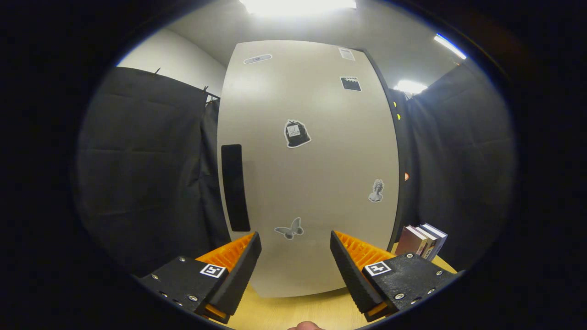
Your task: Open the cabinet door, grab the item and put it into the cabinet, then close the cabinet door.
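A tall pale cabinet door [316,160] stands shut just beyond my fingers, dotted with stickers, among them a butterfly [290,228]. A dark vertical handle strip [235,188] runs down the door's left side, above my left finger. My gripper [296,243] is open, its fingers spread wide with nothing between them, pointing at the lower part of the door. A few upright books [422,240] stand on the wooden table [293,311] to the right of the cabinet, past my right finger.
Black cloth walls hang on both sides of the cabinet. The light wooden tabletop runs under the fingers up to the cabinet's base. A bit of a person's hand [305,326] shows at the near edge of the table.
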